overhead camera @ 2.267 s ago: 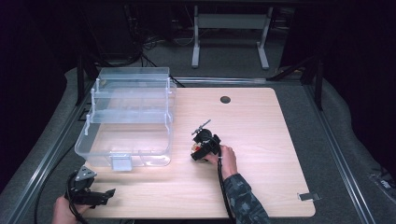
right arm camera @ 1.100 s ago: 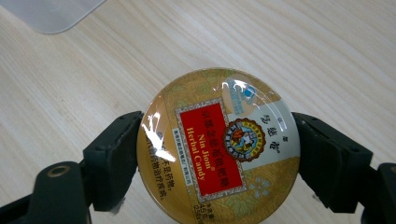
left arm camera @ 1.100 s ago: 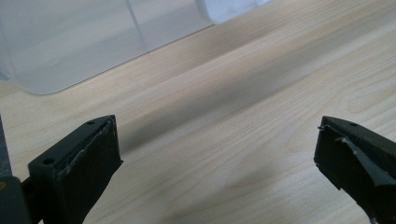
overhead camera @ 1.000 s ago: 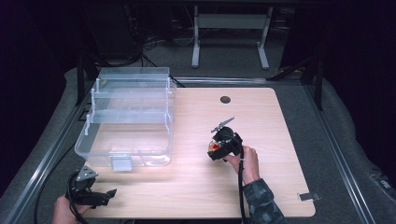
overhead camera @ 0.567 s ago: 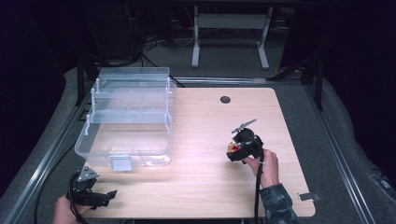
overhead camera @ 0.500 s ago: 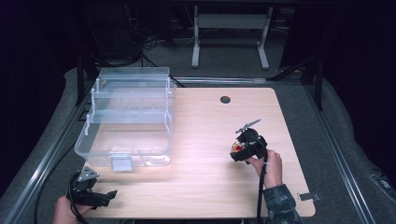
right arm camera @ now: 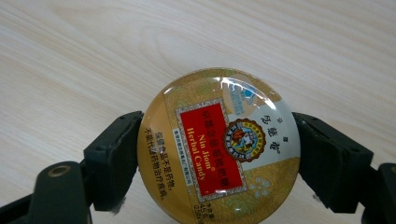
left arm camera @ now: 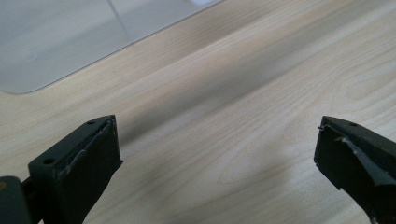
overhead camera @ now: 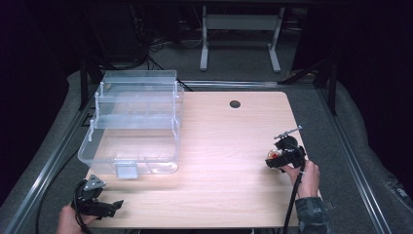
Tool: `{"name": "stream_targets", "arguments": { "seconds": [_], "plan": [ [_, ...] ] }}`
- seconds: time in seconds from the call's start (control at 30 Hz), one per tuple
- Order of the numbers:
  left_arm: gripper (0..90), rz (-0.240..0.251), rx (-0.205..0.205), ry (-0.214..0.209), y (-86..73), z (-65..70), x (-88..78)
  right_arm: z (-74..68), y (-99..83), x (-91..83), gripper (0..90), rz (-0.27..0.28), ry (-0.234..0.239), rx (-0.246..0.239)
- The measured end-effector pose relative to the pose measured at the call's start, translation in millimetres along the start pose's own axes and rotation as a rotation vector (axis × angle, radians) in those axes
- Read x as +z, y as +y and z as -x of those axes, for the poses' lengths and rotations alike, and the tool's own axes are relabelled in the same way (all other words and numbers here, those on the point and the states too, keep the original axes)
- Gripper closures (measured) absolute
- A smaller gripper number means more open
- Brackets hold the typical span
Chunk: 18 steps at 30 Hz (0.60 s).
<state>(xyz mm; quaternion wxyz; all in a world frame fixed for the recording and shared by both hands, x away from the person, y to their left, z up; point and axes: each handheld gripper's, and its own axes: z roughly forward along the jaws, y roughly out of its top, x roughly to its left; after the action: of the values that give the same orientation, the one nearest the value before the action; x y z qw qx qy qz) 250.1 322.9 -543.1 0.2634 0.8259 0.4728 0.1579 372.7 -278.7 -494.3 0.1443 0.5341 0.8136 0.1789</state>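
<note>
1. The right gripper [right arm camera: 218, 154] is clamped on a round candy tin [right arm camera: 218, 148]; in the right gripper view its two black jaws press the tin's rim from opposite sides, lid facing the camera, so the tin sits squarely between them and not off to one side.
2. In the high view the right gripper [overhead camera: 282, 155] with the tin [overhead camera: 276, 156] is over the right part of the table [overhead camera: 219, 146], near its right edge; whether the tin rests on the wood or hangs just above it I cannot tell.
3. The clear plastic box [overhead camera: 134, 124] lies well apart from the tin, across the table to the left and a little farther back; if the tin is meant for the box, that is the way the coming move must run, and the bare wood between them looks unobstructed.
4. The tin is round, so it has no long axis to line up.
5. The left gripper [overhead camera: 100, 207] sits at the near left corner, much nearer the box than the right one is; its jaws stand wide with nothing between them, only wood grain and the box's edge [left arm camera: 70, 42] ahead.
</note>
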Motion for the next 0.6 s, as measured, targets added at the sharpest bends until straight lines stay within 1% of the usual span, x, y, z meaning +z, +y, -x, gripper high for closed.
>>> {"name": "stream_targets", "arguments": {
  "seconds": [0.07,0.1,0.13,0.17,0.2,0.23,0.27,0.3,0.33,0.37,0.43,0.47,0.53,0.6],
  "plan": [
    [0.4,0.004,-0.003,-0.002,-0.4,0.3,0.5,9.5,-3.7,4.8,19.8,-0.004,0.063,0.019],
    [0.4,0.005,-0.004,-0.001,-0.5,0.5,0.5,10.6,-4.6,6.1,19.8,-0.019,-0.009,0.023],
    [0.4,0.004,-0.004,-0.001,-0.7,0.7,0.4,14.1,-6.2,8.5,19.8,-0.017,-0.004,0.032],
    [0.4,0.003,-0.003,0.0,-0.8,0.6,0.1,18.7,-7.6,10.5,19.8,-0.018,0.032,0.04],
    [0.4,0.002,0.0,0.003,-0.9,0.5,-0.4,22.1,-9.0,12.4,19.8,-0.024,0.016,0.046],
    [0.4,0.002,0.002,0.003,-1.1,0.1,-0.8,24.5,-10.4,14.0,19.8,-0.033,-0.025,0.057],
    [0.4,0.002,0.001,0.002,-1.4,-0.3,-1.3,30.2,-12.3,15.6,19.8,-0.037,0.023,0.064],
    [0.4,0.002,-0.002,0.003,-1.7,-0.4,-1.4,33.6,-14.1,16.9,19.8,-0.038,0.016,0.076],
    [0.4,0.001,-0.003,0.004,-2.0,-0.6,-1.2,36.2,-15.7,18.0,19.8,-0.044,-0.025,0.085],
    [0.4,0.002,-0.003,0.005,-2.3,-0.6,-0.8,39.5,-17.2,18.6,19.8,-0.046,-0.037,0.093],
    [0.4,0.002,-0.005,0.003,-2.5,-0.5,0.0,45.8,-19.5,18.4,19.8,-0.042,-0.02,0.107],
    [0.4,0.0,-0.003,0.003,-2.3,-0.2,0.5,47.7,-20.1,18.4,19.8,-0.043,-0.02,0.112],
    [0.4,0.0,-0.004,-0.002,-1.8,0.7,1.3,50.3,-20.9,19.3,19.8,-0.051,-0.034,0.115],
    [0.4,-0.001,0.007,-0.001,-1.1,1.1,1.9,52.4,-21.4,21.0,19.7,-0.056,-0.044,0.122]
  ]
}}
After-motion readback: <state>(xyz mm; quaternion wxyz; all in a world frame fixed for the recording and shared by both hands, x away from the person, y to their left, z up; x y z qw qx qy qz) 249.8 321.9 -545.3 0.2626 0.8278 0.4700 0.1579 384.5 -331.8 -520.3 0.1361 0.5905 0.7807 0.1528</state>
